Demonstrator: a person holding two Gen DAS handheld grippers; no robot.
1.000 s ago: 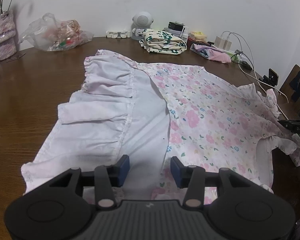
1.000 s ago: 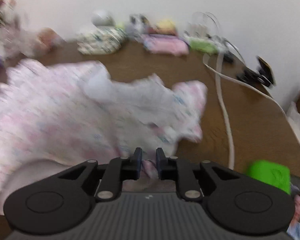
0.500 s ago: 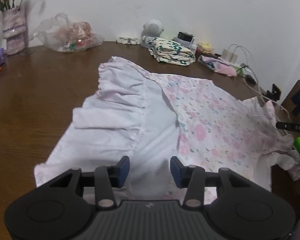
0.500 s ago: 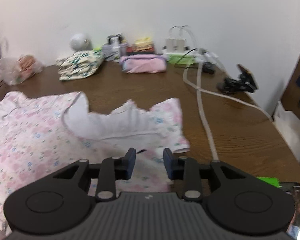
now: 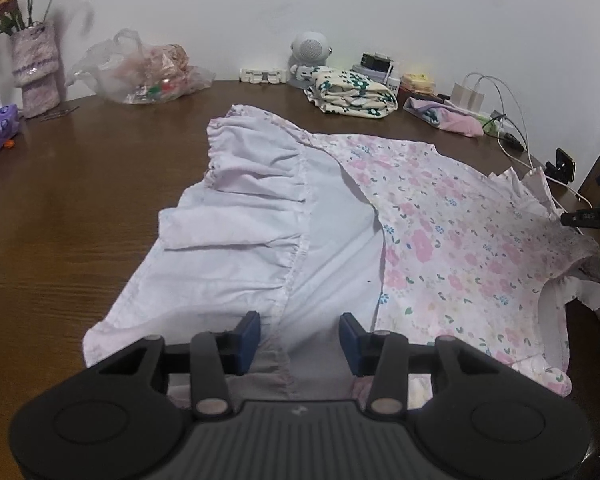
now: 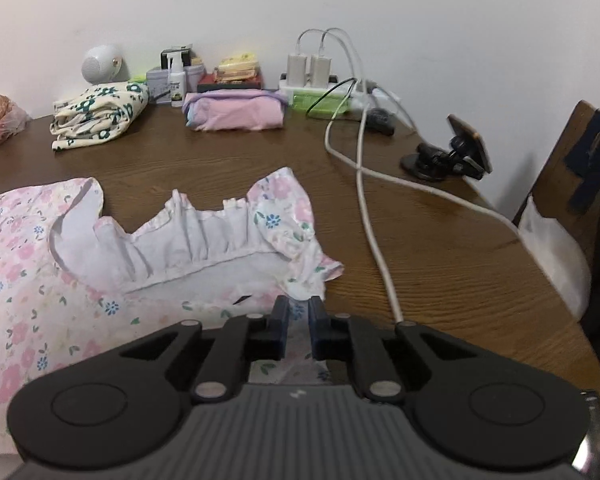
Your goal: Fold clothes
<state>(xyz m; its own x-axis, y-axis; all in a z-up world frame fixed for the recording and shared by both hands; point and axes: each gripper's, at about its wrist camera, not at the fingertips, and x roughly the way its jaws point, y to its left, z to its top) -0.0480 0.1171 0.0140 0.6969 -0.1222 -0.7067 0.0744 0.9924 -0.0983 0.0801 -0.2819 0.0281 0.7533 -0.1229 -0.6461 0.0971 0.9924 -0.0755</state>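
Observation:
A pink floral dress (image 5: 452, 240) lies spread on the brown wooden table (image 5: 80, 208), its skirt folded back to show the white lining and ruffle (image 5: 260, 216). My left gripper (image 5: 299, 336) is open just above the white hem at the near edge. In the right wrist view the dress top with its ruffled sleeve (image 6: 204, 236) lies ahead. My right gripper (image 6: 299, 316) has its jaws nearly closed with a fold of floral fabric between them, at the sleeve edge. The right gripper's tip shows at the left wrist view's right edge (image 5: 588, 216).
Along the back wall are a folded floral garment (image 5: 352, 92), a folded pink garment (image 6: 236, 110), a plastic bag (image 5: 140, 76), a vase (image 5: 36, 68), a round speaker (image 5: 310, 52) and chargers with white cables (image 6: 364, 184). A phone holder (image 6: 452, 152) and chair (image 6: 580, 184) are right.
My right gripper opened, dropped toward the sleeve edge and closed on the fabric there. My left gripper drew back and rose slightly, staying open over the white hem.

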